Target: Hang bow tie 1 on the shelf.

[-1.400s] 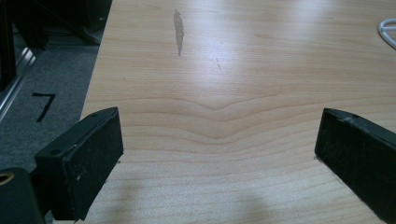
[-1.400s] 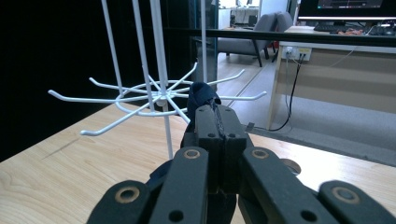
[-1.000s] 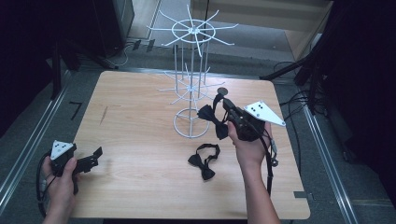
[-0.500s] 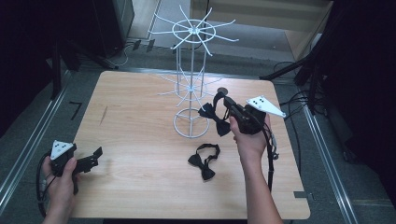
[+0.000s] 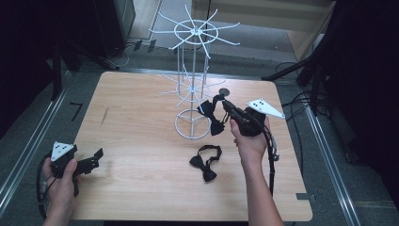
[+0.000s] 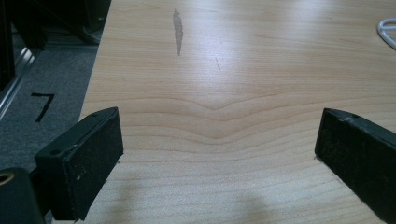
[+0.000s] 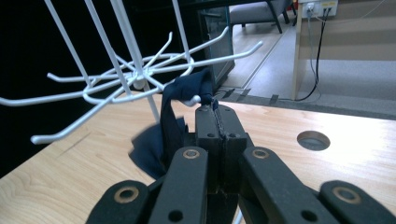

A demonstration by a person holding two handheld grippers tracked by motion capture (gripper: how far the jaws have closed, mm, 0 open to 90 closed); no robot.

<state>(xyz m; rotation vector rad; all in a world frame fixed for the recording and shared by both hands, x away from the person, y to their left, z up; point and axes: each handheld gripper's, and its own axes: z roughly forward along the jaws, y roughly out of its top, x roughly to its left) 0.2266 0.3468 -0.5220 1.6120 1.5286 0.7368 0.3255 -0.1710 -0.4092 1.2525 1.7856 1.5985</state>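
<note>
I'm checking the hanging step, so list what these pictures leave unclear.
- Right gripper view: whether the bow tie strap is hooked over the white rack prong; the shut right tool covers that spot.
- High view: the same contact is too small to make out.
- High view: how the second bow tie strap is fastened; too small.
- Left gripper view: the rack base, cut off by the right edge.

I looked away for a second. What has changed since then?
The right gripper, shut on a bow tie, has eased slightly down beside the wire rack. The left gripper and the second bow tie on the table stayed put.
</note>
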